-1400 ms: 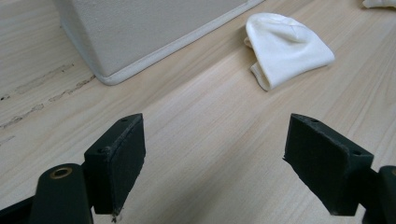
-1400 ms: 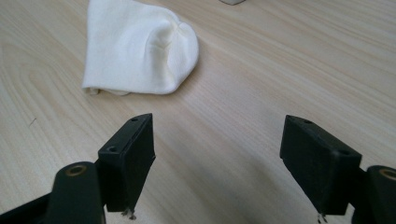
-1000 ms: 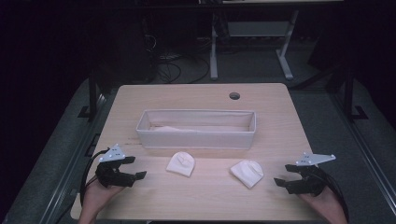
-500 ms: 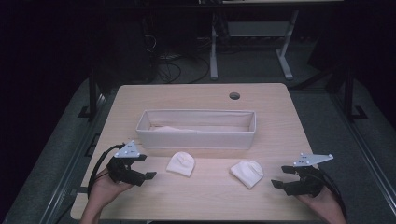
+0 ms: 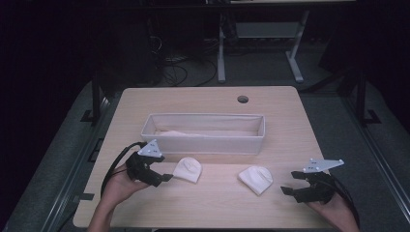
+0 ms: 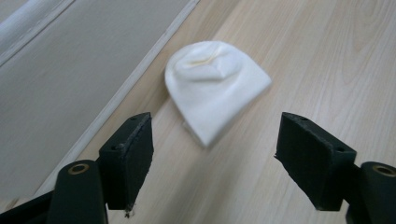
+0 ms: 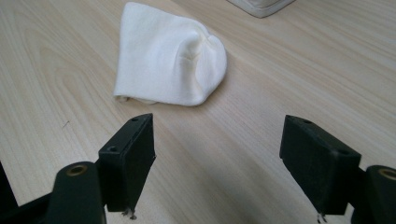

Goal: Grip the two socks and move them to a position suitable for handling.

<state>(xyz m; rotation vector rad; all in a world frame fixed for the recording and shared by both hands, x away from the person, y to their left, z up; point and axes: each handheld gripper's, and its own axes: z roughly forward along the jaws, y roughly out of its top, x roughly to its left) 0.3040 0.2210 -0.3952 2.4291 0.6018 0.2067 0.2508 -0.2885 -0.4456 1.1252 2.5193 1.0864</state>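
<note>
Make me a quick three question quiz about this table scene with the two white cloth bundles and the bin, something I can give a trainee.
1. True or false: the left gripper is shut on the left cloth bundle.
2. Which gripper is nearer its bundle? A: the left gripper. B: the right gripper.
3. Fill in: both bundles lie on the table, on the person's side of the long white ____.

Key
1. False: its jaws stand open, with the bundle just ahead of them.
2. A: a clear gap separates the right gripper from the right cloth bundle.
3. bin
</note>
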